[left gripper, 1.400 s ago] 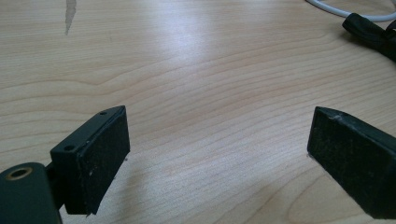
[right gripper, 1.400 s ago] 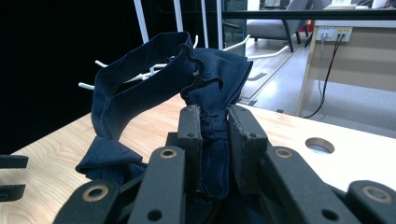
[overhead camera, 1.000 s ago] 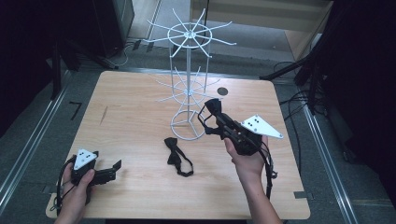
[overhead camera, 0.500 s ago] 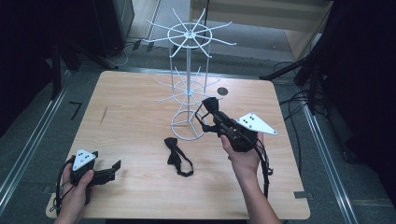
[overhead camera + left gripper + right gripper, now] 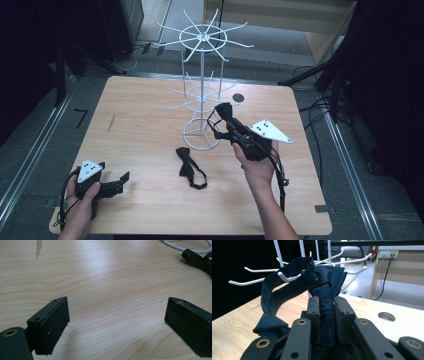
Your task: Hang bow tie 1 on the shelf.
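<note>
A light wooden surface [image 5: 150,115] with rounded corners and a round cable hole [image 5: 238,98] stands on a grey floor [image 5: 40,150], with metal rails [image 5: 30,155] running along both sides. Dark curtains [image 5: 30,50] close off the left and right. Behind stands pale wooden furniture [image 5: 280,15]; black cables [image 5: 320,107] trail across the floor.

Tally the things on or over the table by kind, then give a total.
Bow ties: 2, one on the table, one in the right gripper
Wire rack: 1
Grippers: 2, left, right
Total: 5
</note>
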### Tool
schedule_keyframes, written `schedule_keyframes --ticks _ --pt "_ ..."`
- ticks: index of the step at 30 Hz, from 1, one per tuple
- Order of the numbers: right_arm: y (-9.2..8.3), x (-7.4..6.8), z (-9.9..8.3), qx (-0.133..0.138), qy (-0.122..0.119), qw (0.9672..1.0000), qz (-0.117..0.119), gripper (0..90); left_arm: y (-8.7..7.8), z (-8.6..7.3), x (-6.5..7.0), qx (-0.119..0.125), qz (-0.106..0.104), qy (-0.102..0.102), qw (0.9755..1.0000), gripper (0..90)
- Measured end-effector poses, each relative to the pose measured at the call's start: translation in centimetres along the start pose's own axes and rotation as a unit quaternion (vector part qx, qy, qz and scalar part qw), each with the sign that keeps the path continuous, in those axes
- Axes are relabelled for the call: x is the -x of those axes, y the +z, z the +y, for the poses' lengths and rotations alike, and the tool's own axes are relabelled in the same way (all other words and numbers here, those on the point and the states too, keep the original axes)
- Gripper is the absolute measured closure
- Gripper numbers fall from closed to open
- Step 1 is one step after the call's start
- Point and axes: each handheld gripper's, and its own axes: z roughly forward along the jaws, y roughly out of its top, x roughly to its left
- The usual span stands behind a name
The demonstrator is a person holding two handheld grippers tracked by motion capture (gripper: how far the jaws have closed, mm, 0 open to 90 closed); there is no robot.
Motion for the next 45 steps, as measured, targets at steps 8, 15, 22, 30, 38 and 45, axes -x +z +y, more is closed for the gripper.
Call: schedule_keyframes --ticks 8,15,22,30,38,45 --pt "0.7 -0.3 -0.4 -0.004 -0.002 1.0 -0.004 76.4 0.0 0.0 0.0 0.0 0.0 0.001 1.0 6.2" --pt "1.2 -0.3 -0.8 -0.01 0.001 0.9999 -0.009 76.4 0.0 0.0 0.0 0.0 -0.001 0.002 1.0 6.2" --pt "1.7 0.1 -1.5 -0.023 0.006 0.9996 -0.018 76.3 0.0 0.0 0.0 0.0 -0.001 0.001 1.0 6.2" --pt "2.1 0.4 -2.2 -0.039 0.007 0.9991 -0.017 74.3 0.0 0.0 0.0 -0.001 -0.001 0.001 1.0 6.2" --pt "1.6 0.6 -2.7 -0.046 0.015 0.9988 -0.005 69.3 0.1 0.0 0.1 -0.002 0.0 0.005 1.0 6.2" --pt "1.3 0.6 -3.2 -0.057 0.016 0.9982 0.008 63.4 0.0 0.0 0.1 -0.001 0.0 0.004 1.0 6.2"
